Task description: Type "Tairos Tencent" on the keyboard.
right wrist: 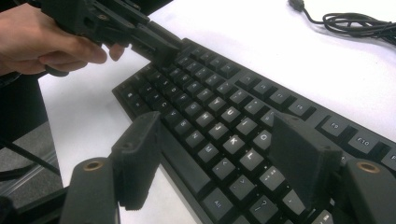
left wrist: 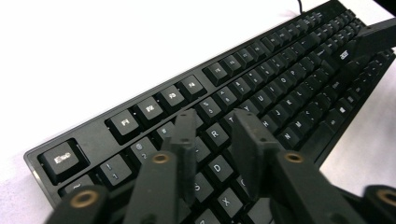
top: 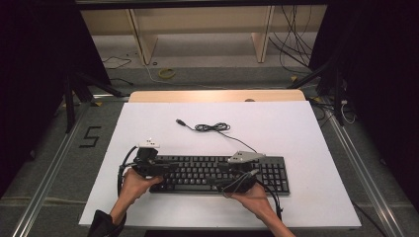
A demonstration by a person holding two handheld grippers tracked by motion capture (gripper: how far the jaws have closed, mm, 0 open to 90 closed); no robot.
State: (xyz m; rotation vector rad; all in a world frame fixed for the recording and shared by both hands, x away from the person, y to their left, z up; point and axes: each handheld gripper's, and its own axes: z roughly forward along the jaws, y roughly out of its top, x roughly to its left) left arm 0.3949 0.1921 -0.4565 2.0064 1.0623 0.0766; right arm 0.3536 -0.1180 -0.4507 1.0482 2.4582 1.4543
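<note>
A black keyboard [top: 217, 174] lies on the white board [top: 296, 128], near its front edge. My left gripper [top: 170, 168] hovers low over the keyboard's left end. In the left gripper view its jaws [left wrist: 215, 116] stand a little apart above the upper letter keys, with nothing between them. My right gripper [top: 221, 173] is over the right half of the letter keys. Its jaws [right wrist: 217, 123] stand wide apart, one by the keyboard's [right wrist: 210, 102] front edge and one over the upper rows. The left gripper [right wrist: 161, 49] shows farther off in a hand.
The keyboard's coiled cable [top: 212, 127] with a loose plug lies on the board behind it. A wooden table edge [top: 217, 96] runs along the back. Dark stand legs [top: 74, 94] and floor cables flank the board.
</note>
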